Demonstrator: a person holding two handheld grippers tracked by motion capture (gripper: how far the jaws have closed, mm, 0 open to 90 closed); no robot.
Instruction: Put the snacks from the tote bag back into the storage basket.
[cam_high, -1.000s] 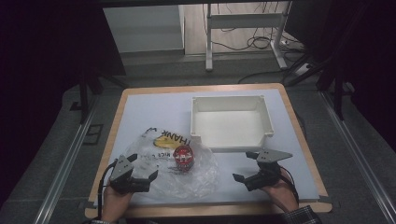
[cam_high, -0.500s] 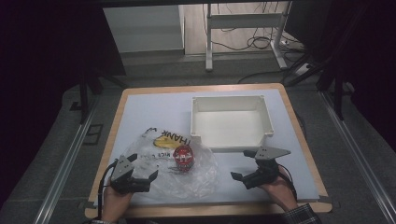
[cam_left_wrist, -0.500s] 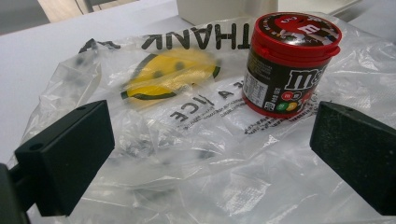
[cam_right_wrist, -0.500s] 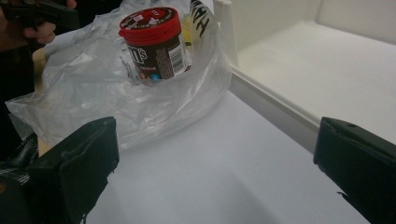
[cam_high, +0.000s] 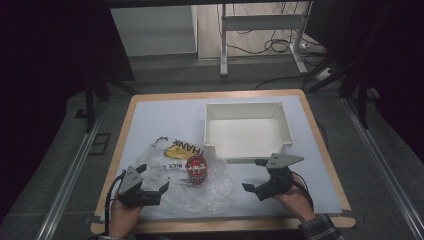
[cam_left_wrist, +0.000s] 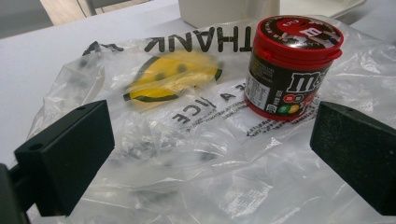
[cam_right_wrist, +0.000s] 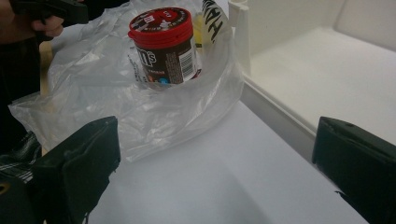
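A red-lidded M&M's jar (cam_high: 197, 168) (cam_left_wrist: 292, 65) (cam_right_wrist: 163, 46) stands upright on a crumpled clear plastic bag (cam_high: 175, 192) (cam_left_wrist: 187, 140) (cam_right_wrist: 140, 102) printed with a yellow smiley and black letters. My left gripper (cam_high: 154, 178) (cam_left_wrist: 210, 154) is open at the bag's near-left edge, with its jaws low over the plastic and the jar ahead to the right. My right gripper (cam_high: 254, 175) (cam_right_wrist: 215, 172) is open over bare table to the right of the bag and holds nothing.
An empty white tray (cam_high: 247, 107) (cam_right_wrist: 317, 70) sits on the white table top (cam_high: 160, 120), just behind the bag's right side and close to the right gripper's far jaw. The left hand and its gripper (cam_right_wrist: 51, 11) appear beyond the bag in the right gripper view.
The right gripper has edged slightly left toward the bag. The left gripper, jar and bag are as before.
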